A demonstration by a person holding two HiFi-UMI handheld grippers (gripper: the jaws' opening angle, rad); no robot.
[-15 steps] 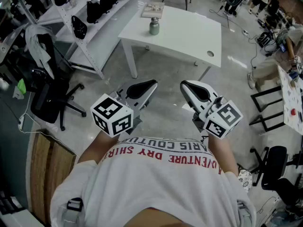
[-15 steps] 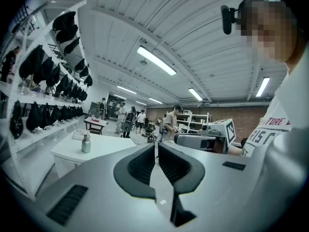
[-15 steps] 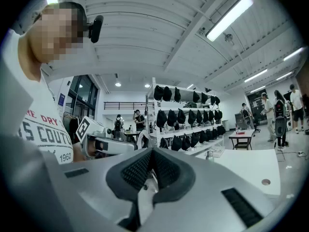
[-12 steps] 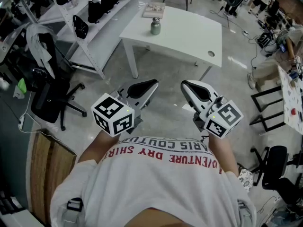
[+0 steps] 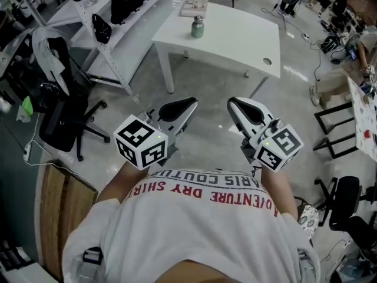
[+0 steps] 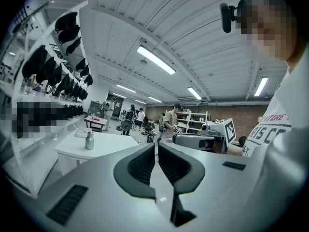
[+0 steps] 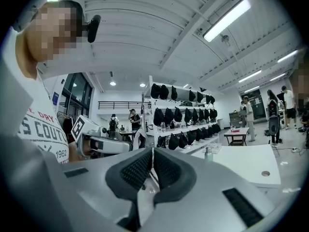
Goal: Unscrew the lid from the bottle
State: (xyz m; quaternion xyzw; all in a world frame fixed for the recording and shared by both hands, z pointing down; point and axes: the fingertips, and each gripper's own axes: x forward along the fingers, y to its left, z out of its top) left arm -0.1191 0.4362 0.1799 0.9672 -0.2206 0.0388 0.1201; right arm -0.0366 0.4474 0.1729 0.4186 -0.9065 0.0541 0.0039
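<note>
Ahead, open floor [image 5: 207, 86], bottle [image 5: 197, 26] near table [image 5: 238, 39] edge

I see grey concrete floor [image 5: 206, 99], slightly glossy. White table [image 5: 235, 40] ahead. White shelving rack [image 5: 135, 34] at left, black bags [image 5: 101, 28] on it. Black office chair [image 5: 62, 125] near left, wooden panel [image 5: 56, 208] just beside. Strip lights [image 6: 155, 60] lit on white ribbed ceiling [image 6: 120, 28].

Item count:
- bottle [image 5: 197, 26]: one, fitted with one lid [image 5: 198, 19].
- booklet [image 5: 195, 7]: one.
- white bench [image 5: 241, 40]: one, carrying both.
- Grippers: two, a left gripper [image 5: 192, 104] and a right gripper [image 5: 230, 102].
</note>
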